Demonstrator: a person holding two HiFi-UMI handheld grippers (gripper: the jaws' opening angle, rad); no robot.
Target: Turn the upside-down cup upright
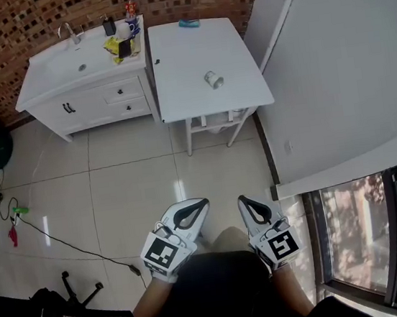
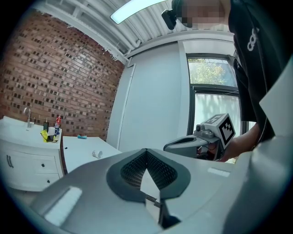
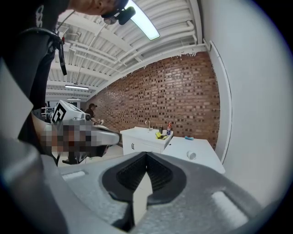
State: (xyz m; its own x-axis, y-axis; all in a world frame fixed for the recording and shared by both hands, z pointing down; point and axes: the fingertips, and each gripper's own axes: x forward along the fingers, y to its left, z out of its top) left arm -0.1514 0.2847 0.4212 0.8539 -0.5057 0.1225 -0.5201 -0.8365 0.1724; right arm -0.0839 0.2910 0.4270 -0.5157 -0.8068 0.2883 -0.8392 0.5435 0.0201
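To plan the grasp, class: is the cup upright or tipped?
Tipped: the cup lies on its side, one round end facing sideways; rim or base, cannot tell.

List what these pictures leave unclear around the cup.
- Cup: too small in all three views to tell which way its mouth faces.
- Clutter beside the sink: too small and crowded in head view to identify.
- Shelf under the table: mostly hidden by its top, head view.

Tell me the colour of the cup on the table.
The cup is white; head view shows it best.
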